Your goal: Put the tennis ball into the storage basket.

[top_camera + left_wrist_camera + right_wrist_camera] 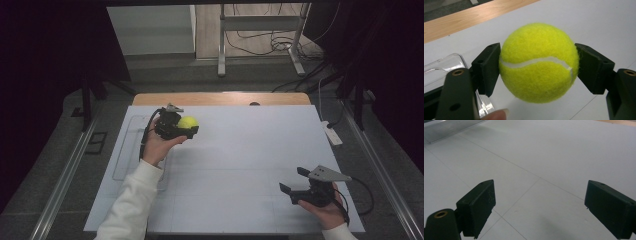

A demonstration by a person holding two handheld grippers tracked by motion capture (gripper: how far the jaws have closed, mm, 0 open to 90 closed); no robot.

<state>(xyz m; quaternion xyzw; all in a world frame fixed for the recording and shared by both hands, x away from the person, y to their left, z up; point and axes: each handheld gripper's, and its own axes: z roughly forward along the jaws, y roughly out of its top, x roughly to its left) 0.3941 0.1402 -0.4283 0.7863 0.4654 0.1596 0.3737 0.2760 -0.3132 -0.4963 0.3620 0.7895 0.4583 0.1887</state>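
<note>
A yellow tennis ball is held a little above the white table top at its far left, with my left gripper shut on it. In the left gripper view the ball sits squarely between the two black pads, pressed from both sides. My right gripper hovers near the front right corner of the table, open. In the right gripper view its jaws stand wide apart with nothing between them, over the bare white surface.
A clear plastic tray lies along the table's left edge, just beside the left hand, also seen as a clear tray. A wooden strip borders the far edge. A white power strip lies off the right side.
</note>
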